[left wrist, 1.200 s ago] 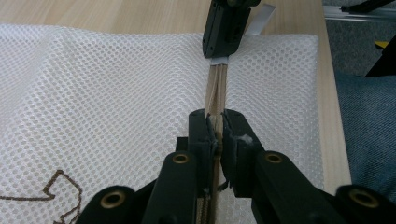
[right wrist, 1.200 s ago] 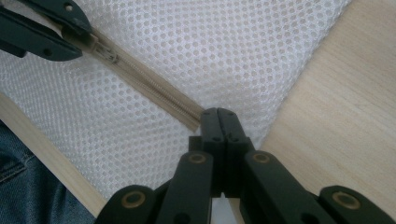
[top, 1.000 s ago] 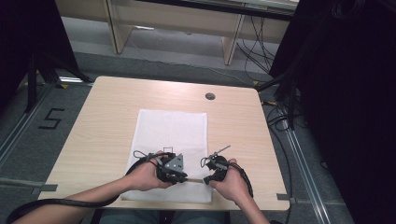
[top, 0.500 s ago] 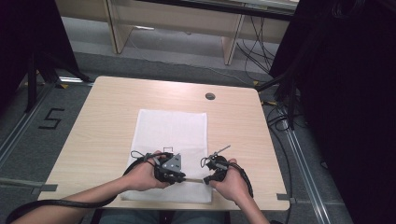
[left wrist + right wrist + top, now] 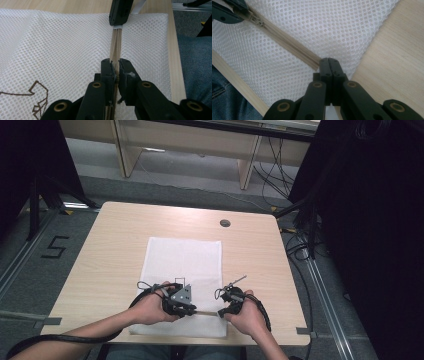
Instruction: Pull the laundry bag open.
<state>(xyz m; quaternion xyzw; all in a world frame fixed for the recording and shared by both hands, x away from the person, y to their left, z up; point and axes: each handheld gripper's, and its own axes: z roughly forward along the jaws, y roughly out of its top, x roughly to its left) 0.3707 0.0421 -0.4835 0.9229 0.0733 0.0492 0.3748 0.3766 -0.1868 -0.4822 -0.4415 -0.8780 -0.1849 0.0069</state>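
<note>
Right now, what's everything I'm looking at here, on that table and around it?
Mesh bag: one, white, flat on the table's near half.
Zipper: one, beige, along the bag's near edge, between the grippers.
Table: one, light wood, centre.
Cable hole: one, dark, far right of the tabletop.
Floor marking: one, black "5", left of the table.
Left gripper: one, black, clamped on the zipper.
Right gripper: one, black, shut at the zipper's end.
Hands: two, holding the grippers.
</note>
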